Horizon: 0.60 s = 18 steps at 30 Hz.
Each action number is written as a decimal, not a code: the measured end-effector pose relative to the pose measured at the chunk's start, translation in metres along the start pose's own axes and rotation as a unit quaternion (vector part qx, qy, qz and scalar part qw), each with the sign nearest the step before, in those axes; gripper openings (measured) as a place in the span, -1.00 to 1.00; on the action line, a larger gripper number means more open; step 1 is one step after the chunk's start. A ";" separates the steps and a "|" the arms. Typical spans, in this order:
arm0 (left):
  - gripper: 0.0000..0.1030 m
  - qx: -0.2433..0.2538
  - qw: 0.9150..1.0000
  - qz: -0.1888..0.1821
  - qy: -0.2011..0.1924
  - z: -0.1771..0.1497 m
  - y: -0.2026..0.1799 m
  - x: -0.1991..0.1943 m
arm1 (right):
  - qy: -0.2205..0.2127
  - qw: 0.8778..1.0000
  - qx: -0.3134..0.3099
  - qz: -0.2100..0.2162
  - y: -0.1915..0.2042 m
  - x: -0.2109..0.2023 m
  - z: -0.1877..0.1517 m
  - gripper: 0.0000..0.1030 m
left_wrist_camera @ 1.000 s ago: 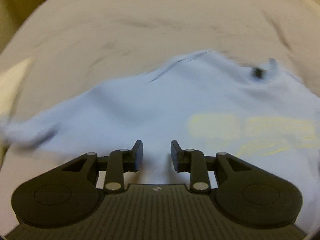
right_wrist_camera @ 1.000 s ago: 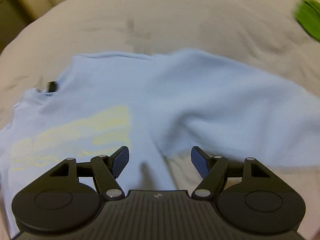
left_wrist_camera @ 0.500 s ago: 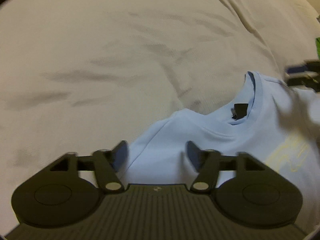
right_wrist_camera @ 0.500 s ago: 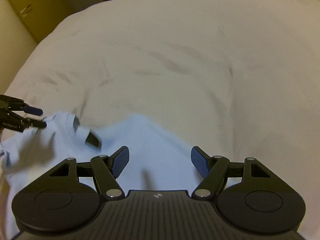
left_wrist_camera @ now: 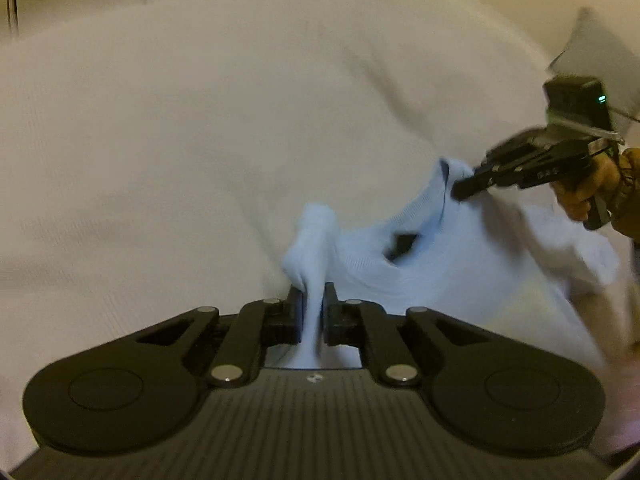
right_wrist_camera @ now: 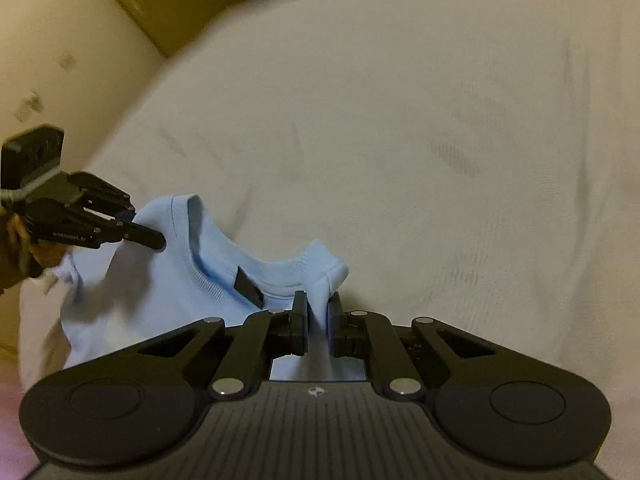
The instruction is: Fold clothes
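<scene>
A light blue T-shirt (left_wrist_camera: 460,272) with a dark neck label (left_wrist_camera: 400,246) hangs lifted over the white bed. My left gripper (left_wrist_camera: 313,300) is shut on the shirt's shoulder next to the collar. My right gripper (right_wrist_camera: 318,308) is shut on the other shoulder by the collar (right_wrist_camera: 256,276). Each gripper shows in the other's view: the right one (left_wrist_camera: 460,192) at the collar's far side, the left one (right_wrist_camera: 160,240) likewise. The shirt (right_wrist_camera: 140,300) sags between them, its lower part hidden.
A white bedsheet (left_wrist_camera: 200,140) with soft wrinkles lies under the shirt and shows in the right wrist view (right_wrist_camera: 440,140). A cream wall and brown door frame (right_wrist_camera: 132,0) stand at the far left. A grey pillow (left_wrist_camera: 600,52) sits at the far right.
Both grippers were open above the flat shirt. They moved to the collar, closed on the two shoulders, and lifted the shirt off the bed.
</scene>
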State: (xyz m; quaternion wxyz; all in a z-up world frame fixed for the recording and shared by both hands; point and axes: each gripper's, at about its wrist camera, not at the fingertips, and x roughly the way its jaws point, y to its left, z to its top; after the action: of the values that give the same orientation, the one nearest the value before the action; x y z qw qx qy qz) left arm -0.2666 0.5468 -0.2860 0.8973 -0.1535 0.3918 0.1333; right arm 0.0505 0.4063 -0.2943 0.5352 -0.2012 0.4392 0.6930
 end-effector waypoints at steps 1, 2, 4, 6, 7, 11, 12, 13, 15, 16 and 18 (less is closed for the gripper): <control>-0.72 0.010 1.000 0.024 -0.001 -0.002 0.000 0.006 | -0.028 0.999 -0.005 -0.016 0.002 -0.009 -0.001 -0.84; -0.69 0.013 0.999 0.047 0.014 -0.004 0.003 0.018 | -0.047 0.998 -0.007 -0.033 0.002 -0.012 -0.003 -0.84; -0.69 0.016 0.993 0.095 0.063 -0.010 0.010 0.055 | -0.031 0.997 0.009 -0.072 -0.006 0.013 -0.006 -0.82; -0.54 0.015 0.986 0.137 0.094 -0.014 0.012 0.080 | 0.003 0.992 0.016 -0.128 -0.012 0.044 -0.009 -0.54; -0.54 0.004 0.985 0.144 0.091 -0.012 0.011 0.082 | 0.011 0.989 0.023 -0.149 -0.013 0.052 -0.008 -0.29; -0.57 -0.036 0.986 0.158 0.032 -0.005 0.000 0.043 | -0.047 0.973 0.053 -0.222 -0.005 0.026 -0.004 0.40; -0.56 -0.045 0.988 0.149 0.020 -0.005 -0.003 0.029 | -0.063 0.970 0.052 -0.231 -0.002 0.014 -0.006 0.40; -0.56 -0.050 0.989 0.136 0.015 -0.007 -0.007 0.018 | -0.075 0.968 0.052 -0.233 0.001 0.002 -0.007 0.36; -0.54 -0.054 0.992 0.112 0.017 -0.014 -0.019 0.005 | -0.071 0.977 0.055 -0.194 0.006 -0.013 -0.017 0.18; -0.50 -0.057 0.992 0.107 0.024 -0.022 -0.028 0.004 | -0.061 0.981 0.056 -0.175 0.010 -0.016 -0.024 0.17; -0.23 -0.070 0.988 0.129 0.055 -0.042 -0.041 0.013 | -0.014 0.985 0.045 -0.165 0.017 -0.001 -0.041 0.10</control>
State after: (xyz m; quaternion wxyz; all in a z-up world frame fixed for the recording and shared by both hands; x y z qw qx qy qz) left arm -0.2710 0.4945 -0.3154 0.8368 -0.1711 0.4470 0.2658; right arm 0.0275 0.3715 -0.3083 0.6567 -0.2368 0.4229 0.5778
